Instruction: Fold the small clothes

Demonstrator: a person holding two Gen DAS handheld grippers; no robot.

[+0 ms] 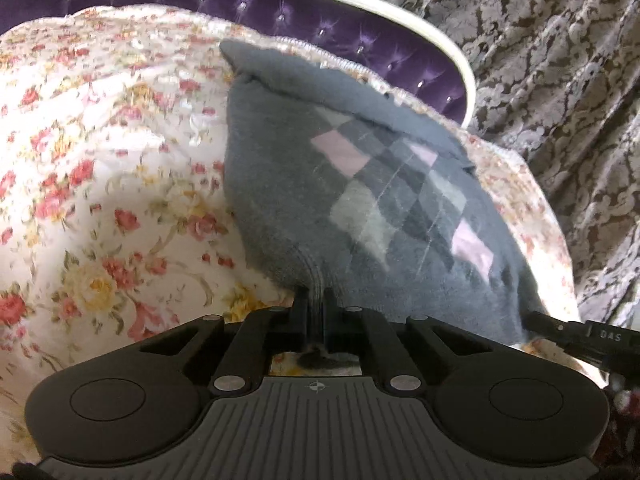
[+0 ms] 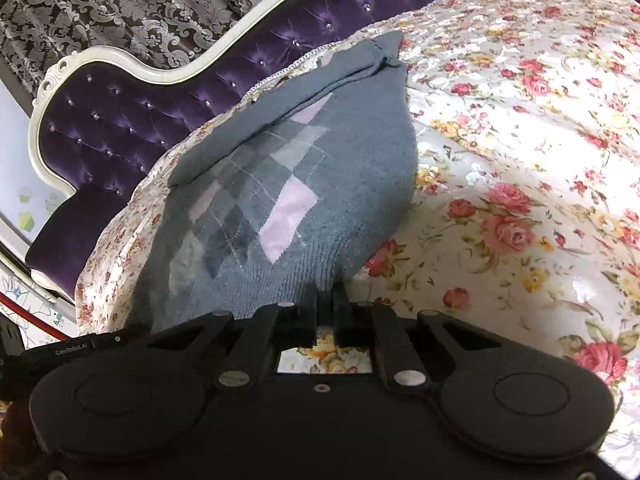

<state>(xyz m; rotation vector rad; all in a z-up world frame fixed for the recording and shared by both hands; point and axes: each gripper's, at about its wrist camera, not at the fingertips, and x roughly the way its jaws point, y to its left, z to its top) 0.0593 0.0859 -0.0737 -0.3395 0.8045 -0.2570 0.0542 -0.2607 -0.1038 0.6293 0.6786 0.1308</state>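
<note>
While the grey argyle sweater (image 1: 360, 184) lies on the floral bedspread (image 1: 100, 200), your left gripper (image 1: 316, 300) and right gripper (image 2: 325, 294) each pinch its near hem.

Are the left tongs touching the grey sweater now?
Touching. In the left wrist view, the left tongs are shut on the near hem of the grey sweater, with knit fabric pinched between the fingers.

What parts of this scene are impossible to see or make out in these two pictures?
- Sweater near hem: hidden behind each gripper's body, both views.
- Its underside: lies against the floral cover.
- Right gripper in the left wrist view: only a tip enters at the right edge.
- Person's hands: out of frame.
- Left-view floral print: blurred.
</note>
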